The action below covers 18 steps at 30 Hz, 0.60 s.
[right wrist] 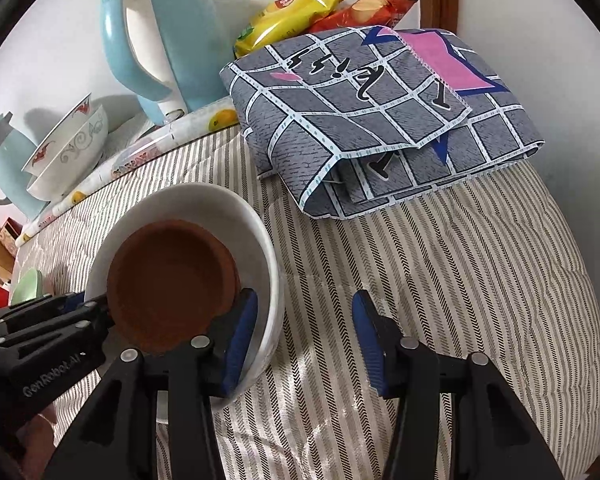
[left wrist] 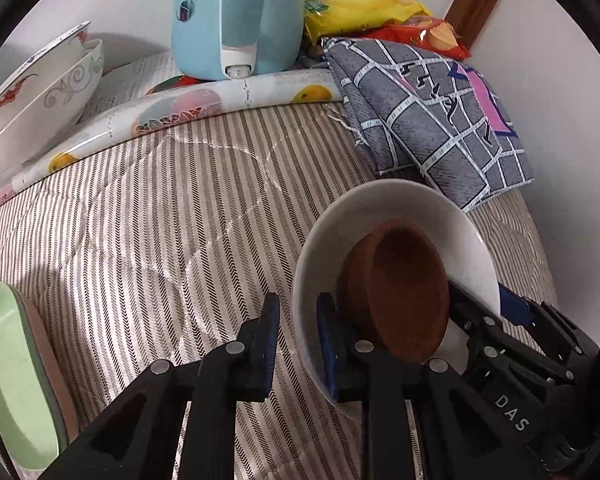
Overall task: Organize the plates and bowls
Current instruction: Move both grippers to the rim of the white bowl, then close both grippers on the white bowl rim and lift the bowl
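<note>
A white bowl (left wrist: 380, 208) (right wrist: 204, 200) rests on the striped cloth with a smaller brown bowl (left wrist: 404, 292) (right wrist: 168, 284) leaning inside it. My left gripper (left wrist: 298, 304) (right wrist: 88, 302) straddles the white bowl's near-left rim, one finger outside and one inside, and is shut on that rim. My right gripper (right wrist: 305, 298) (left wrist: 480, 292) straddles the opposite rim. Its left finger sits inside the white bowl beside the brown bowl, its right finger stands well clear outside over the cloth, and its jaws are open.
Two patterned bowls (left wrist: 40, 92) (right wrist: 68, 152) are stacked at the back left. A light blue kettle (left wrist: 236, 16) (right wrist: 160, 40), snack bags (left wrist: 360, 4) and a folded grey checked cloth (left wrist: 432, 120) (right wrist: 380, 120) line the back. A green plate (left wrist: 12, 380) lies near left.
</note>
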### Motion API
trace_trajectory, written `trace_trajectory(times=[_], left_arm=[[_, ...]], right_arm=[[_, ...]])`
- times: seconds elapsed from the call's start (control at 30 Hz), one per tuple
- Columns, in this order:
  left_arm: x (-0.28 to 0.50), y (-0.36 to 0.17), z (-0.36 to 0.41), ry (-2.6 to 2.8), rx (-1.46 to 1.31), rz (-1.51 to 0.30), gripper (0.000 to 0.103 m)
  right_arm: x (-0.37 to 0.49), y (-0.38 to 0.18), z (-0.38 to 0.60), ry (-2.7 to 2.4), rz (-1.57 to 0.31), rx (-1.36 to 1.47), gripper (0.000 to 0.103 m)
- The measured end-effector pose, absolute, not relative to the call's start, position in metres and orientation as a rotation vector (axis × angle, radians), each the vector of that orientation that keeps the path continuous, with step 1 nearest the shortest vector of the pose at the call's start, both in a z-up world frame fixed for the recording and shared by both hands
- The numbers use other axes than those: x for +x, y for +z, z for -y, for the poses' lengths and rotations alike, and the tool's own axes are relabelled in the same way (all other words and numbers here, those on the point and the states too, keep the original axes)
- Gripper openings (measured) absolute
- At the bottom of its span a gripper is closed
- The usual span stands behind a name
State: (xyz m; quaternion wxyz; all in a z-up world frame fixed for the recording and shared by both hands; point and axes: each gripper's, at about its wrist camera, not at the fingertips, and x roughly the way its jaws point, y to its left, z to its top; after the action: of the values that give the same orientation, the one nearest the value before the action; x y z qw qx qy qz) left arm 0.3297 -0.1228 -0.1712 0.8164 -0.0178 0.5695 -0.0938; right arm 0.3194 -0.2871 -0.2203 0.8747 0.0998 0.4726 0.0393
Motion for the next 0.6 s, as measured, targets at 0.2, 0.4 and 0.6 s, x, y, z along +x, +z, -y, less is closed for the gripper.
trace_trajectory(times=[0.2, 0.4, 0.6], left_arm=[[0.329, -0.172, 0.123, -0.205, -0.038, -1.200, 0.019], [0.328, -0.171, 0.124, -0.221, -0.045, -1.182, 0.014], [0.325, -0.170, 0.125, -0.219, -0.036, -1.172, 0.013]], right_arm=[[0.318, -0.217, 0.280, 0.099, -0.971, 0.192, 0.028], [0.319, -0.214, 0.269, 0.101, -0.954, 0.168, 0.014], [0.317, -0.214, 0.273, 0.102, -0.949, 0.192, 0.013]])
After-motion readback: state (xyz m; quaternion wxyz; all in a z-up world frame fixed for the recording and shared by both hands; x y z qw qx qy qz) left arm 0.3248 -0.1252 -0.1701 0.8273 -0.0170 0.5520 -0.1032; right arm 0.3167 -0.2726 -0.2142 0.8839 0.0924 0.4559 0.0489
